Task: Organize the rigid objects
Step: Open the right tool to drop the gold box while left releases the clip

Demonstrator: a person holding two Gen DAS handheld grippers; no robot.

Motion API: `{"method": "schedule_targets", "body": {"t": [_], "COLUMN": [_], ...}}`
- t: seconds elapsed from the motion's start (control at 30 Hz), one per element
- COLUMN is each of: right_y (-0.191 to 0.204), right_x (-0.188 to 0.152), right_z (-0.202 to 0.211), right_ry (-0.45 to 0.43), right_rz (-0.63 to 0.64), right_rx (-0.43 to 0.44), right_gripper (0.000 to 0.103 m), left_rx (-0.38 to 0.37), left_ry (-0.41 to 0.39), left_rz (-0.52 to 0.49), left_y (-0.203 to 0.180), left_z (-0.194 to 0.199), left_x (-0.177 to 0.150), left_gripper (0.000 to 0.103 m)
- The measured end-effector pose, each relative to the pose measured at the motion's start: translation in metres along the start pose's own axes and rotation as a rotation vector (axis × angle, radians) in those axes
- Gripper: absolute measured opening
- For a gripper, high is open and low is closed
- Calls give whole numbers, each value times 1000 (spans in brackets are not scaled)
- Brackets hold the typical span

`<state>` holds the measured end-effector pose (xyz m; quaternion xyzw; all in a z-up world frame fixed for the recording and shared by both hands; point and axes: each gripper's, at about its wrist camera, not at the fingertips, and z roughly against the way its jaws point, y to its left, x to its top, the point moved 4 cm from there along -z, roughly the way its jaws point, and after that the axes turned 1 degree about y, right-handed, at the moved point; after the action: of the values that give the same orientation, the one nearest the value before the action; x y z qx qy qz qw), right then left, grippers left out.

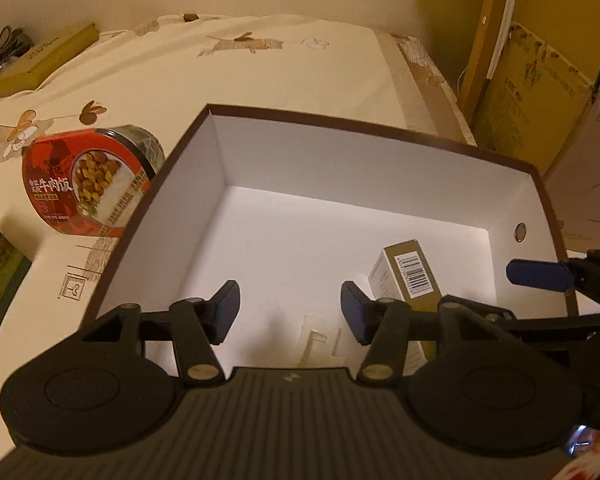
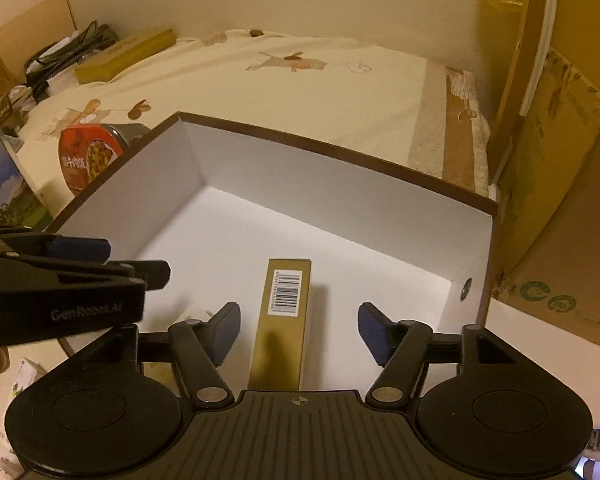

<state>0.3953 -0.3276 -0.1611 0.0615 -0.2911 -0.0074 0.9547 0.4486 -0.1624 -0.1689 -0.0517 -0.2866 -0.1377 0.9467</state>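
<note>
A large open box (image 1: 380, 128) with white inside and a brown rim sits on the bed; it also shows in the right wrist view (image 2: 340, 148). A small gold carton with a barcode (image 2: 284, 312) lies inside it, also seen in the left wrist view (image 1: 410, 276). My right gripper (image 2: 298, 330) is open, its jaws standing on either side of the carton without touching it. My left gripper (image 1: 290, 312) is open and empty over the box floor, left of the carton. A red rice-meal bowl (image 1: 84, 184) lies outside the box to the left; it also shows in the right wrist view (image 2: 90, 152).
A flat clear piece (image 1: 320, 344) lies on the box floor. A long olive box (image 1: 44, 60) sits at the bed's far left by black cables (image 2: 72, 48). Cardboard cartons (image 2: 560, 200) stand to the right. A picture book (image 2: 4, 184) lies at the left.
</note>
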Motion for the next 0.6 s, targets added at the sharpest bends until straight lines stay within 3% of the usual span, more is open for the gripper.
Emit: {"method": "schedule_targets", "body": {"t": [0.2, 0.6], "right_y": [1, 6], "right_x": [-1, -10], "right_z": [17, 69], "right_ry": [-20, -87], "right_rz": [-14, -61], "right_rx": [13, 39], "right_gripper": [64, 65], "left_rx": [25, 25], "left_ry": [-27, -91], "left_rz": [-20, 36], "left_y": [3, 23], "left_z": [22, 90], "left_x": [-1, -20], "left_gripper": [51, 51]}}
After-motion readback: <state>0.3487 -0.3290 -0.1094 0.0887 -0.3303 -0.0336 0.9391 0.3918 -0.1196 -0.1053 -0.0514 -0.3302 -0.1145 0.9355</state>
